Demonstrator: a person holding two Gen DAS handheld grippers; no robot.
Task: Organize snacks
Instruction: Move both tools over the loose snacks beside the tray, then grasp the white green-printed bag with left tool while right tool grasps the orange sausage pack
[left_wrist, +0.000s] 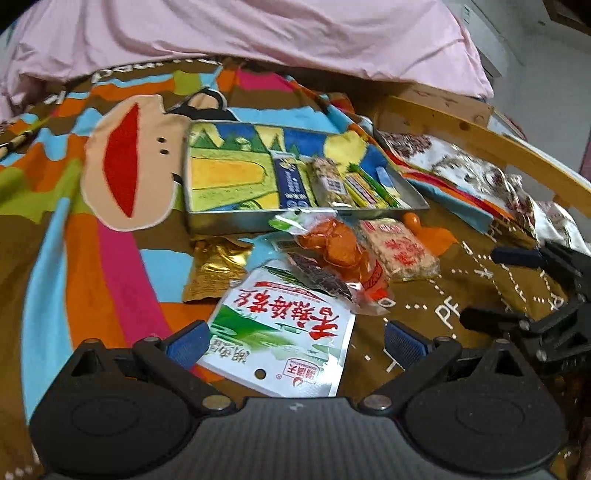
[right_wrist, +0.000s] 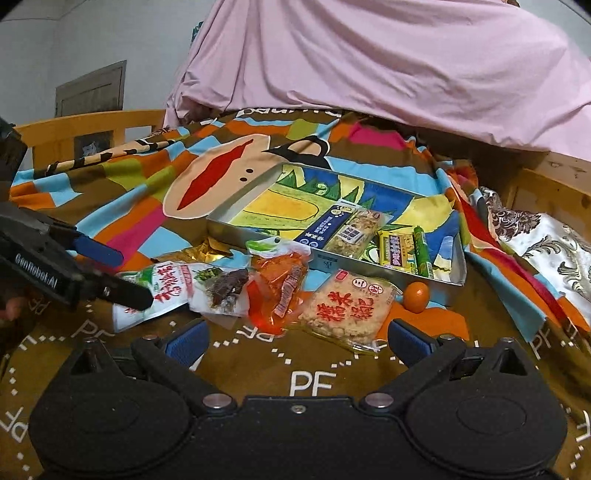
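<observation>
A bright patchwork blanket (right_wrist: 122, 206) covers the bed and serves as the work surface, with a pink quilt (right_wrist: 388, 66) heaped behind it. On the blanket sits a shallow metal tray (right_wrist: 456, 273), and it looks like the collecting place: a blue packet (right_wrist: 325, 227), a grain bar (right_wrist: 354, 232), a yellow pack (right_wrist: 397, 251) and a green stick (right_wrist: 423, 251) already lie side by side at one end, leaving the rest of the tray free.

The loose snacks wait in a row just in front of the tray, within easy reach of both tools: a white-and-green pouch (left_wrist: 280, 332), a rice cake (right_wrist: 347, 310), an orange bag (right_wrist: 277, 291), a gold packet (left_wrist: 214, 269), a dark snack pack (right_wrist: 221, 291) and a small orange (right_wrist: 415, 297) touching the tray's near wall.

The left gripper (left_wrist: 295, 343) has its jaws spread wide on either side of the pouch, not gripping it, so I judge that is the next pick. The right gripper (right_wrist: 295, 341) hangs near the rice cake, jaws likewise apart and empty.
</observation>
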